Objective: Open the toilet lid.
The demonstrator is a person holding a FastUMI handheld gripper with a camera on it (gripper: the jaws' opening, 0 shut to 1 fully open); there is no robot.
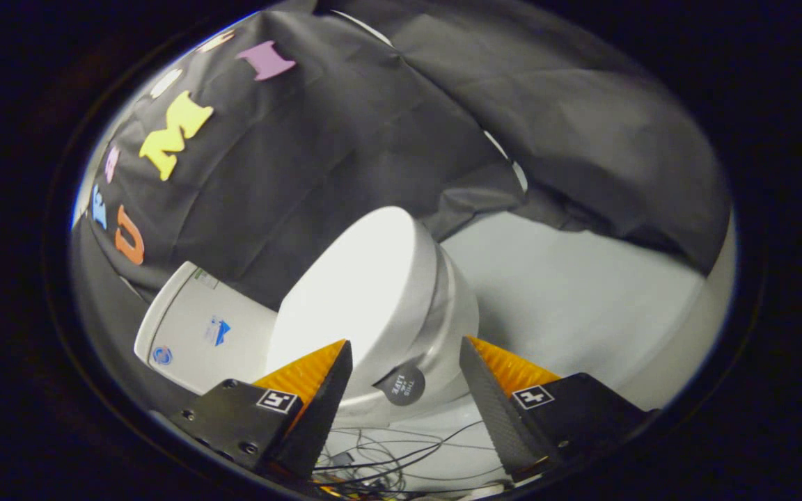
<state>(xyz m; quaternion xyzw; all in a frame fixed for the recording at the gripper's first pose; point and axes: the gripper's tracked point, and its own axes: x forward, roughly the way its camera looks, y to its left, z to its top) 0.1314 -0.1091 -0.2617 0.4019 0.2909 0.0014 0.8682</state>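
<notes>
Two wedge-shaped fingers (335, 390) with ribbed inner faces on the gripper (405, 342), mounted on dark screwed blocks bearing square black-and-white markers, jaws parted.

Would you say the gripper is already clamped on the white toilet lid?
No: the gripper is open, its fingers spread apart short of the white toilet lid.
</notes>
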